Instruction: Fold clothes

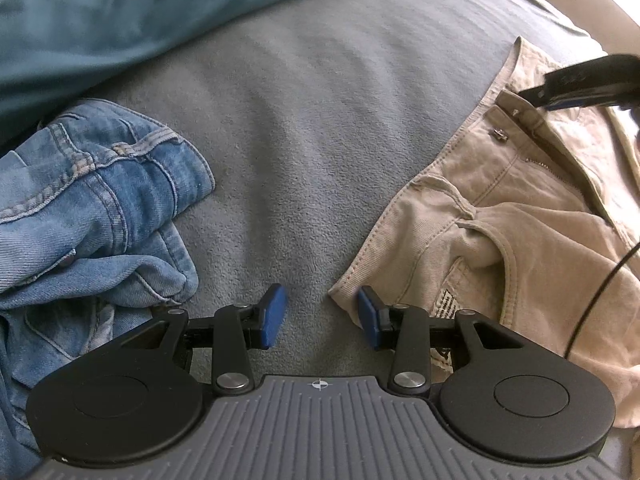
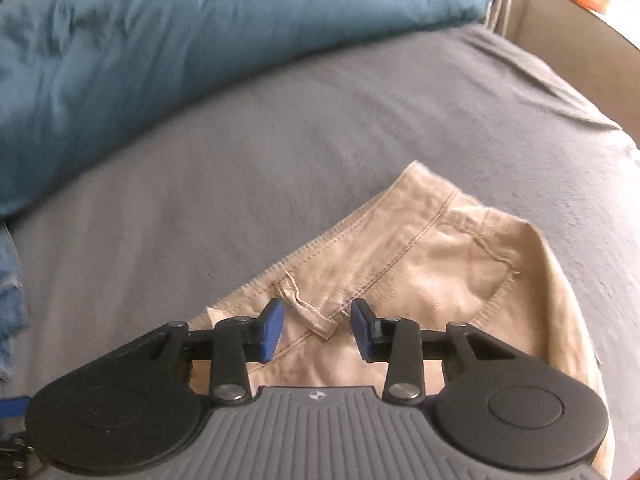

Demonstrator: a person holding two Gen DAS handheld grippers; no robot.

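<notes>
Beige trousers [image 1: 500,208] lie on a grey bed sheet [image 1: 300,120], waistband and open fly toward the far side. My left gripper [image 1: 322,316] is open and empty over the sheet, just left of the trousers' near corner. Crumpled blue jeans [image 1: 92,208] lie to its left. My right gripper [image 2: 318,330] is open above the trousers [image 2: 440,264], its jaws on either side of a belt loop [image 2: 304,312], not closed on it. The right gripper's black body [image 1: 580,80] shows in the left wrist view over the waistband.
A teal pillow [image 2: 160,52] lies along the far side of the bed. The bed's right edge and a beige wall [image 2: 568,12] are at the top right. A black cable [image 1: 600,292] hangs over the trousers. The jeans' edge [image 2: 10,280] shows at far left.
</notes>
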